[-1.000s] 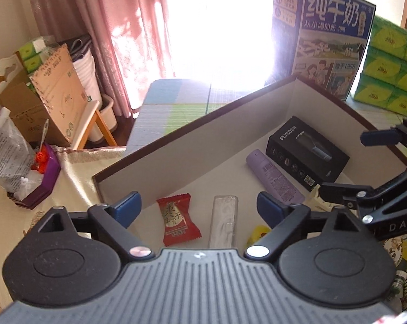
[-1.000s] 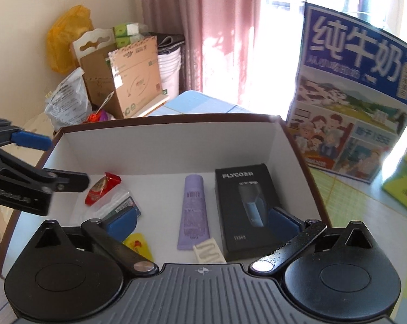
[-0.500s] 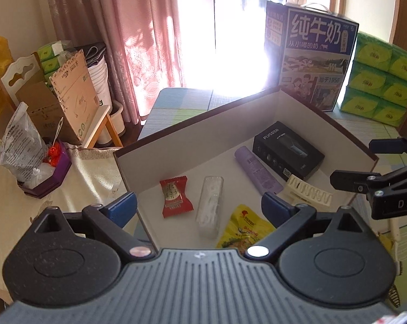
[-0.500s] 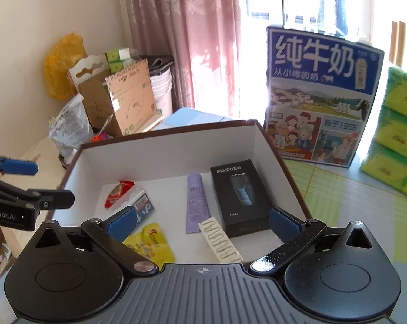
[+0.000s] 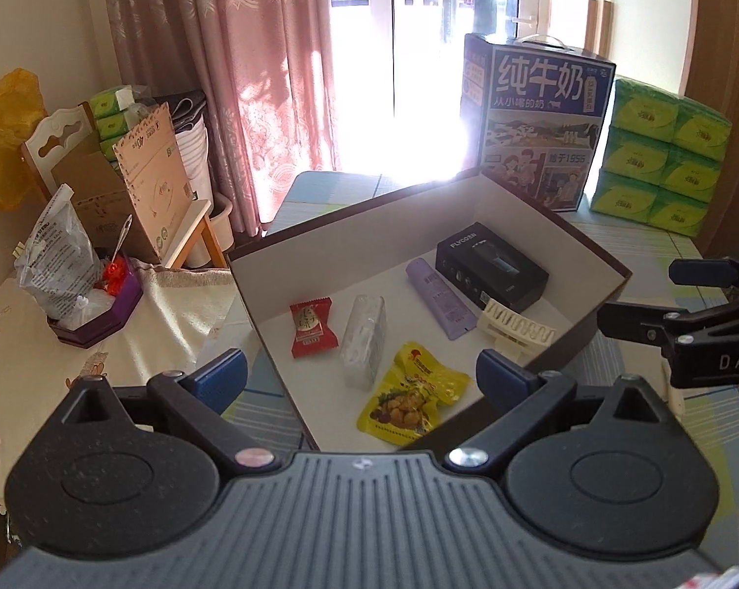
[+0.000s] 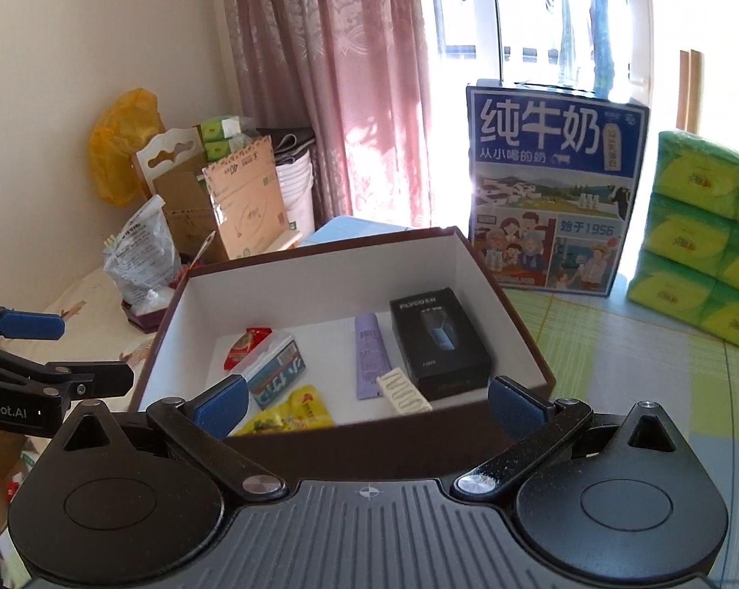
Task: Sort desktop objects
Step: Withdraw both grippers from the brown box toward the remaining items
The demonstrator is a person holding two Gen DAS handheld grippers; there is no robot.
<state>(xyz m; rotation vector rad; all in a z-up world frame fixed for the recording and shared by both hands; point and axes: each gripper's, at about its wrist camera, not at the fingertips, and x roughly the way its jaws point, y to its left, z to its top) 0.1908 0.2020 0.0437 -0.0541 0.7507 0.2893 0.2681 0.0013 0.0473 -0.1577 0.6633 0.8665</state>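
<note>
Blue-padded hand-held grippers, left and right, hover spread above the box

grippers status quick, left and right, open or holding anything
Left gripper: tongs open, holding nothing, above the near edge of the box.
Right gripper: tongs open, holding nothing, at the box's near wall.
</note>
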